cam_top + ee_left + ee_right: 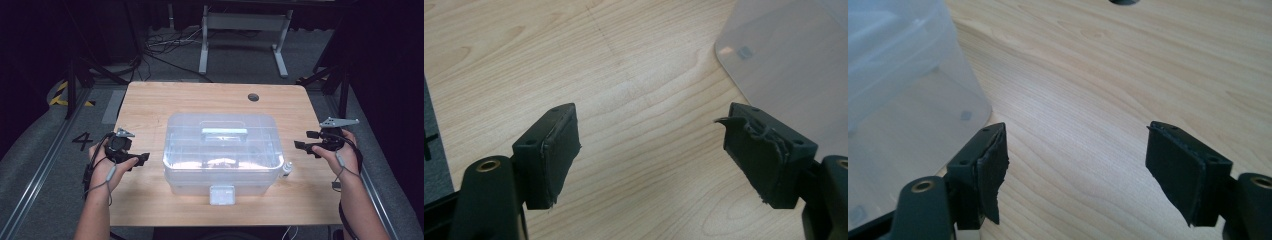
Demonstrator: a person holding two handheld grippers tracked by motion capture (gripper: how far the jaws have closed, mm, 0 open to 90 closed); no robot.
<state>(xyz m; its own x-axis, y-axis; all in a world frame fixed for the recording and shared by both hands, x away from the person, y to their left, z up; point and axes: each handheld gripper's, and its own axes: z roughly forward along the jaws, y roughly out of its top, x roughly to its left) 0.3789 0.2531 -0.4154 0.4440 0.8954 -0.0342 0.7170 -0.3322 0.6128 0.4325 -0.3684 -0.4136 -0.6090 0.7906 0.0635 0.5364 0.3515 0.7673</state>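
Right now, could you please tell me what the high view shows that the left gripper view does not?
The high view alone takes in the whole clear plastic storage box with its lid handle and front latch, a small white bottle at the box's right corner, the round hole in the table, and the right hand-held gripper.

The left gripper view alone gives a close look at the left hand-held gripper and its worn black pads, standing open over bare wood.

Both share the wooden table and the box.
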